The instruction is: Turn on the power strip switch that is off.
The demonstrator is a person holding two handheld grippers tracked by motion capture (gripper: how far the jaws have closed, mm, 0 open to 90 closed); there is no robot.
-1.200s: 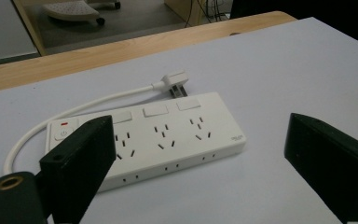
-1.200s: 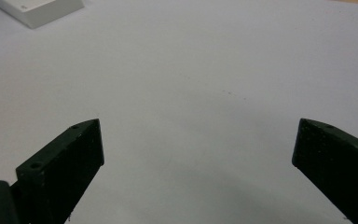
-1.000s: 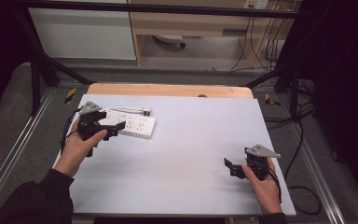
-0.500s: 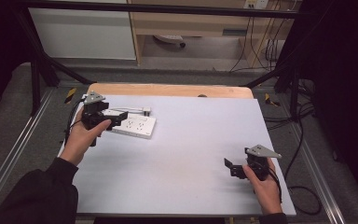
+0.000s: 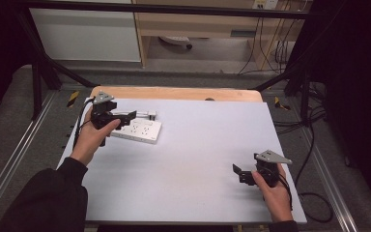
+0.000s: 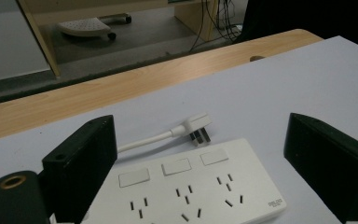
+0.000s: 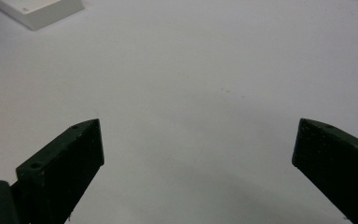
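Left tongs [image 6: 200, 158]: wide apart, empty, above the white plastic power strip [image 6: 191, 184], upper left of frame.
Right tongs [image 7: 193, 163]: wide apart, empty, over bare grey desk [image 5: 198, 145], lower right.

**Bench surroundings, non-task items**

White table sheet [image 5: 193, 164] covers most of a wooden tabletop [image 5: 174, 93]; bare wood shows as a strip along the far edge. White power strip [image 5: 137, 130] lies at far left of the sheet, sockets up, its white plug [image 6: 196, 128] resting on the sheet just beyond it. Floor behind: wooden cabinet [image 5: 198, 24], white castor base [image 5: 174, 41], hanging cables [image 5: 270, 43]. Black cable [image 5: 314, 159] trails right of the table.
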